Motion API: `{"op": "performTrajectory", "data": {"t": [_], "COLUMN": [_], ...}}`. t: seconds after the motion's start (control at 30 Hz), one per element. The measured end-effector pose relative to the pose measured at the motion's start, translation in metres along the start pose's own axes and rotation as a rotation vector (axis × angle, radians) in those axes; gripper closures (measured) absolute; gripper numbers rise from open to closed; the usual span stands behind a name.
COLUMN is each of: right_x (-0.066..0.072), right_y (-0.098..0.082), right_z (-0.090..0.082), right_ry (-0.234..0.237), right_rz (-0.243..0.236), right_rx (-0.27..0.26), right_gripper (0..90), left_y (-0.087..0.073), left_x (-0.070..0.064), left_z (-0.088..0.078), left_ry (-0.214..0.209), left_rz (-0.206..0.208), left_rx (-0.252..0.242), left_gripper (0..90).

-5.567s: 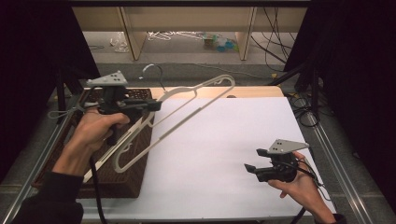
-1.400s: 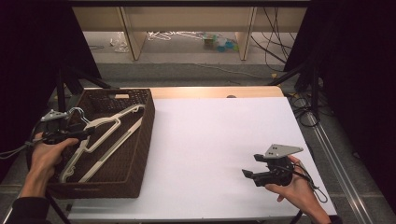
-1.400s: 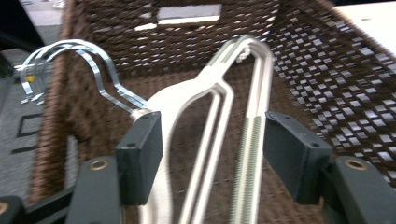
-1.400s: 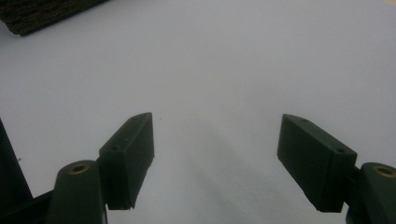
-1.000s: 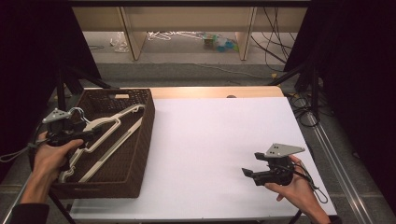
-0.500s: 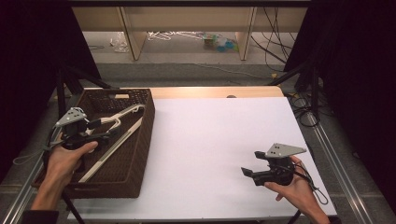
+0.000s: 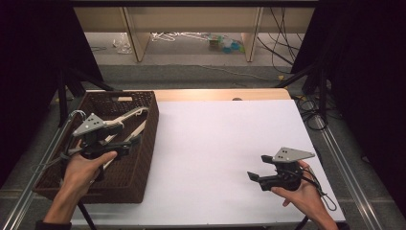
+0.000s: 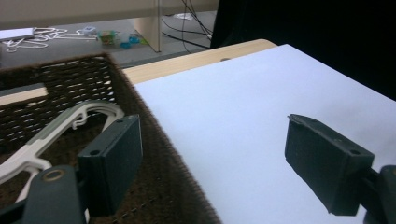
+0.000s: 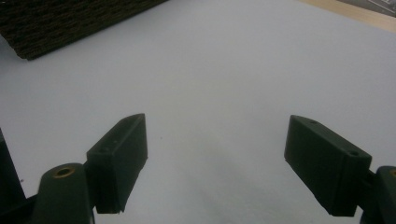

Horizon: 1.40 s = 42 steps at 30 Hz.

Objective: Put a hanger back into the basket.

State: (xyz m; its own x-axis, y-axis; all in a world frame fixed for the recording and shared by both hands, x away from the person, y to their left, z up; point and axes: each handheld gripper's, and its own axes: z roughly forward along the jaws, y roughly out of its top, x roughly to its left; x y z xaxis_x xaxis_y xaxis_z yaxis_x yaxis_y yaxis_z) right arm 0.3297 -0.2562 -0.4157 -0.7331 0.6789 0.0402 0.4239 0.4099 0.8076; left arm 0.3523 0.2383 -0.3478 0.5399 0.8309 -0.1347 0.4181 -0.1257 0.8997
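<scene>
High view: no legible writing. White hangers (image 7: pixel 125 125) lie in the wicker basket (image 7: pixel 143 158) at the table's left. The left gripper (image 7: pixel 131 143), earlier low at the basket's left edge, hangs over its right wall; its jaws have just been opening, nothing between them. The right gripper (image 7: pixel 253 176) is unmoved, level, gaping and empty above the white sheet (image 7: pixel 220 139).

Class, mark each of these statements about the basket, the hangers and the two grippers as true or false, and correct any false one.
1. The white hangers lie inside the wicker basket. True.
2. The left gripper grips a hanger. False: its fingers are open with nothing between them.
3. The right gripper is open over the white sheet. True.
4. The basket stands on the table's right side. False: it stands at the left.
</scene>
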Motion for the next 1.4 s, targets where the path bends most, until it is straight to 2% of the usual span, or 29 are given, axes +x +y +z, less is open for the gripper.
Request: {"op": "performTrajectory", "data": {"t": [0.03, 0.07, 0.1, 0.13, 0.3, 0.33, 0.37, 0.43, 0.47, 0.5, 0.6, 0.67, 0.77, 0.87, 1.13, 1.17, 1.2, 1.3, 1.4], "right_x": [0.0, 0.0, 0.0, 0.0, 0.0, 0.0, 0.0, 0.0, 0.0, 0.0, 0.001, 0.002, 0.002, 0.004, 0.012, 0.012, 0.012, 0.014, 0.016], "right_y": [0.0, 0.0, 0.0, 0.0, 0.0, 0.0, 0.0, 0.0, 0.0, 0.001, 0.0, 0.0, -0.002, -0.003, -0.008, -0.008, -0.008, -0.01, -0.014], "right_z": [0.0, 0.0, 0.0, 0.0, 0.0, 0.0, 0.0, 0.0, 0.001, 0.0, 0.0, 0.0, 0.0, 0.002, 0.005, 0.005, 0.006, 0.005, 0.003], "right_ry": [0.001, 0.0, 0.0, 0.0, -0.001, 0.0, 0.001, 0.002, 0.016, 0.015, 0.004, 0.015, 0.006, 0.01, 0.042, 0.037, 0.062, 0.046, 0.052], "right_rz": [0.0, -0.003, -0.004, -0.003, -0.001, 0.001, -0.001, -0.006, -0.006, -0.008, -0.002, 0.005, 0.004, 0.01, 0.004, -0.001, 0.002, -0.007, -0.002], "right_rx": [-0.001, -0.004, -0.006, -0.006, -0.006, -0.005, -0.006, -0.012, -0.018, -0.008, -0.024, -0.03, -0.044, -0.044, -0.042, -0.037, -0.04, -0.043, -0.046], "right_gripper": [22.0, 22.1, 22.1, 22.0, 22.1, 22.0, 22.1, 22.1, 22.0, 22.0, 22.1, 21.9, 21.5, 21.2, 20.3, 20.2, 20.1, 19.9, 19.6], "left_y": [0.001, 0.001, 0.001, 0.001, -0.001, -0.002, -0.004, -0.007, -0.009, -0.011, -0.017, -0.021, -0.026, -0.034, -0.056, -0.058, -0.06, -0.067, -0.075], "left_x": [-0.003, -0.007, -0.01, -0.015, -0.033, -0.036, -0.04, -0.045, -0.048, -0.05, -0.058, -0.063, -0.072, -0.078, -0.087, -0.088, -0.089, -0.092, -0.095], "left_z": [0.001, 0.002, 0.003, 0.004, 0.011, 0.013, 0.015, 0.019, 0.022, 0.024, 0.03, 0.032, 0.036, 0.041, 0.048, 0.049, 0.049, 0.049, 0.049], "left_ry": [-0.009, -0.015, -0.031, -0.042, -0.074, -0.083, -0.086, -0.112, -0.126, -0.134, -0.154, -0.161, -0.201, -0.205, -0.193, -0.194, -0.19, -0.189, -0.175], "left_rz": [0.016, 0.004, 0.017, 0.007, 0.038, 0.055, 0.051, 0.064, 0.055, 0.058, 0.064, 0.052, 0.042, 0.063, 0.059, 0.067, 0.086, 0.098, 0.142], "left_rx": [0.001, -0.001, -0.002, -0.001, 0.005, 0.008, 0.012, 0.003, -0.005, -0.005, -0.011, -0.015, -0.022, -0.008, -0.008, -0.011, -0.012, -0.022, -0.025], "left_gripper": [18.9, 18.9, 18.9, 18.9, 18.8, 18.8, 18.7, 18.6, 18.5, 18.5, 17.5, 16.9, 16.8, 16.6, 16.4, 16.4, 16.4, 16.4, 16.4]}}
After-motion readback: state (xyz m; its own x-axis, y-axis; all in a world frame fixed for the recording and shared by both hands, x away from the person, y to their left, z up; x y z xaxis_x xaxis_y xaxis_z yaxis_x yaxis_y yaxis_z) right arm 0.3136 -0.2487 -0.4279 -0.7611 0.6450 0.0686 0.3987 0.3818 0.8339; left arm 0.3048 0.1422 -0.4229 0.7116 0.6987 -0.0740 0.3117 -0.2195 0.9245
